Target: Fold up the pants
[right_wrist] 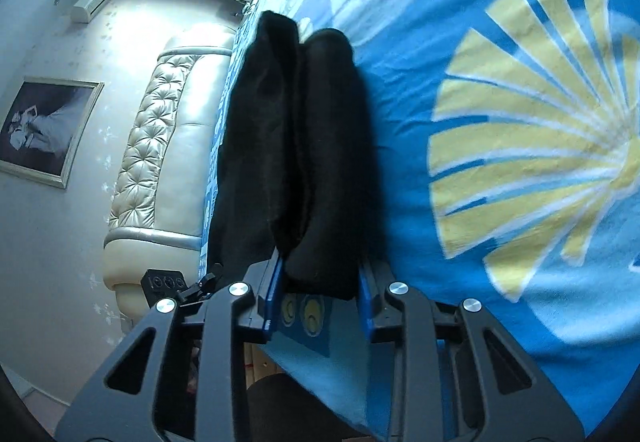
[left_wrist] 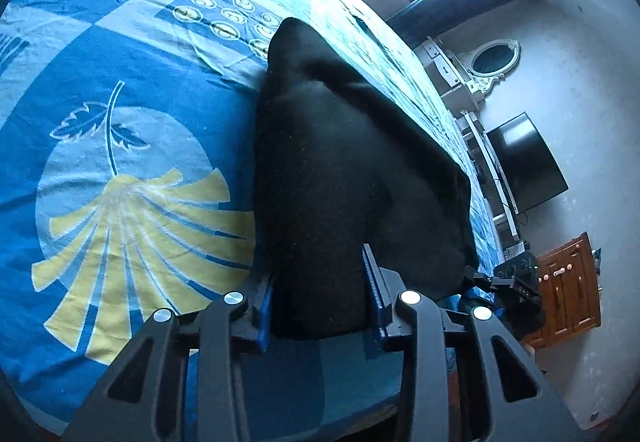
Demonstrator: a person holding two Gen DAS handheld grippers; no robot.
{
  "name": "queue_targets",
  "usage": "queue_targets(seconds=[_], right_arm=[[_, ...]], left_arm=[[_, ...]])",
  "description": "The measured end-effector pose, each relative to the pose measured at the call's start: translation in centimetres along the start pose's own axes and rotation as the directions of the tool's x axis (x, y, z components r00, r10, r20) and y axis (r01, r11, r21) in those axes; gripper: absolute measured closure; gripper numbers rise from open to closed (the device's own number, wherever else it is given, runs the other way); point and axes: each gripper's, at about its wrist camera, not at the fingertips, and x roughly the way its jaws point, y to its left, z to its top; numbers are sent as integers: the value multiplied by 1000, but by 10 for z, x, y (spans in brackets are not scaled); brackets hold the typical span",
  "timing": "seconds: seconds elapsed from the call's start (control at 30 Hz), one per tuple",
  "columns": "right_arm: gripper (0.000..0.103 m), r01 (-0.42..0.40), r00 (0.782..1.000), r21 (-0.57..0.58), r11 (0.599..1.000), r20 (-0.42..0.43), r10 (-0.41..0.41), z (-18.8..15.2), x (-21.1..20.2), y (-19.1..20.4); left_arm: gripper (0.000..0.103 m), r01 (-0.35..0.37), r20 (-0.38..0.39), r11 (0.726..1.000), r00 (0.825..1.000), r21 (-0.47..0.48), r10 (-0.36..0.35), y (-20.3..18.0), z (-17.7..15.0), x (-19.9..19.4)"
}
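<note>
Left hand-held gripper (left_wrist: 320, 306): Your left one is squeezed onto the black pants (left_wrist: 344, 169). Its two blue pads (left_wrist: 374, 282) press on the thick cloth from both sides.

Pants: They lie on the bed (left_wrist: 120, 145), on the blue sheet with the big yellow shell picture. They look folded already into a long, fat bundle. In the left view the near end sits in your left hand-held gripper and the rest runs away from you, close to the bed's edge.

Right hand-held gripper (right_wrist: 320, 282): Your right one is also squeezed onto the pants (right_wrist: 320, 145). The cloth end fills the gap between its blue pads (right_wrist: 275, 294). In this view you can see two dark rolls side by side, and the padded headboard (right_wrist: 160, 145) is off to the left of them.

Step now: I think you have just grabbed the near edge at two spots. You look ready for another fold.

Next move: Lift both hands together, at the same height. Carry the near end over toward the far end. Lay it down flat so the edges match.

Watch out: The pants are thick and close to the bed's edge. Hold tight so no layer slips out or slides off.
</note>
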Motion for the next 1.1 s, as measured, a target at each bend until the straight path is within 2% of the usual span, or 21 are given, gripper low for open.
queue_targets(seconds=[0.37,0.43,0.5,0.6,0.7,0.8,0.9,0.97,1.03,1.1], right_arm=[[72,-15,1000,-8,1000,4,15,-2,0,-1],[71,-15,1000,-3,1000,3,15,-3,-3,-7],[69,-23,1000,7,1000,0,23,-2,-4,-10],[65,-18,1000,12,1000,9,18,-4,-10,-13],[58,2,1000,2,1000,11,-2,-8,-16,-11],[49,19,1000,-21,1000,22,-19,-13,-21,-8],[29,47,998,-71,996,40,-45,-22,-24,3],[11,100,994,-131,986,48,-95,-30,-23,17],[5,181,983,-196,964,56,-174,-40,-18,29],[4,269,963,-247,931,82,-257,-52,-12,40]], left_arm=[[62,2,8,1000,1000,14,-3,3,-4,0],[58,-7,12,1000,1000,16,7,3,-5,0],[46,-16,16,1000,1000,-5,16,6,-6,1],[39,10,25,999,1000,-49,-9,12,-6,2],[28,-13,19,999,1000,-29,14,6,-7,1],[22,-72,27,997,997,20,71,-4,-12,3],[18,-133,64,990,990,53,130,-14,-20,4],[17,-185,86,981,980,64,180,-19,-25,4],[17,-224,86,972,972,66,218,-23,-25,3],[16,-261,86,964,963,51,256,-27,-26,1]])
